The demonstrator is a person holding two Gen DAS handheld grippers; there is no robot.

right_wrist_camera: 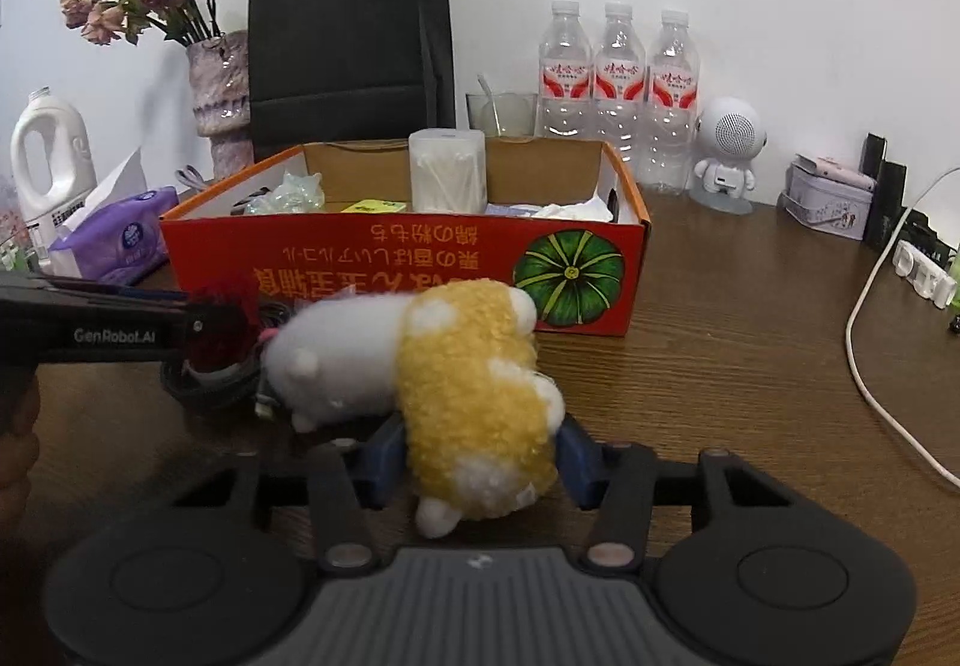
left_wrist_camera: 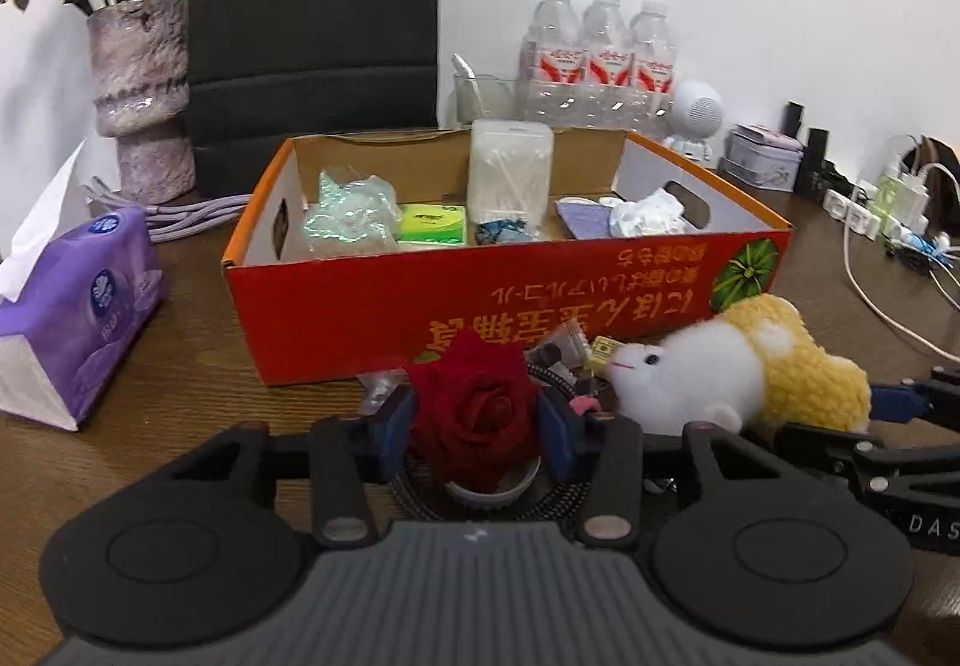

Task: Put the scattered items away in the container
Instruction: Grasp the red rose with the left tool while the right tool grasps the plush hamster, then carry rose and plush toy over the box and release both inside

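A red rose (left_wrist_camera: 474, 414) in a small white cup stands on a coil of dark braided cable (left_wrist_camera: 420, 492), just in front of the orange cardboard box (left_wrist_camera: 540, 300). My left gripper (left_wrist_camera: 474, 426) is shut on the rose, one blue pad against each side. To its right lies a white and yellow plush toy (right_wrist_camera: 468, 384) on its side. My right gripper (right_wrist_camera: 480, 456) is shut on the toy's yellow body. Small packets (left_wrist_camera: 576, 348) lie between the rose and the box. The box (right_wrist_camera: 360, 270) holds a cotton swab tub (left_wrist_camera: 510, 174), a green packet and crumpled wrap.
A purple tissue pack (left_wrist_camera: 78, 306) lies left of the box, with a vase (left_wrist_camera: 144, 84) and a black paper bag (left_wrist_camera: 312, 6) behind it. Three water bottles (left_wrist_camera: 606, 60), a white speaker figure (left_wrist_camera: 696, 114), a tin (left_wrist_camera: 762, 156) and a power strip with cables (left_wrist_camera: 870, 210) stand at the back right.
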